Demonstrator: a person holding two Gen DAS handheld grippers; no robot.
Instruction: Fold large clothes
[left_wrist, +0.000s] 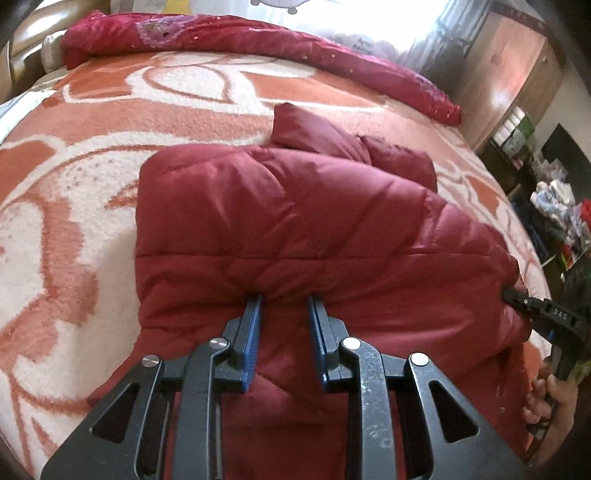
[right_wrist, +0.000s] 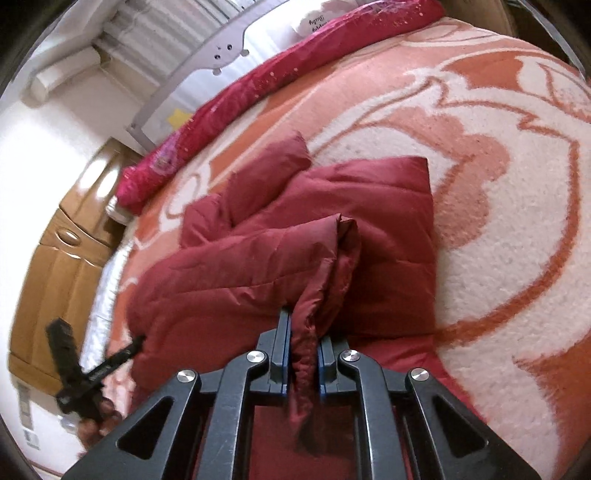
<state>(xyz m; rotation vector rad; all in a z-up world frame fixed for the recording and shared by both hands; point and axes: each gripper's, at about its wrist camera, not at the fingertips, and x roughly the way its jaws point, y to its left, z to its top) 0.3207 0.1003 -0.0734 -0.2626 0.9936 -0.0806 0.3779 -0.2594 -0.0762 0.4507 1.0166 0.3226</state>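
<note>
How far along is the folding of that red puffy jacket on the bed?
Partly done: the red jacket already lies doubled into a rough block on the blanket, one sleeve sticking out behind. In hand: the right gripper pinches an edge of it; the left gripper sits open against the fabric. Left: tucking that sleeve and a final fold.
</note>
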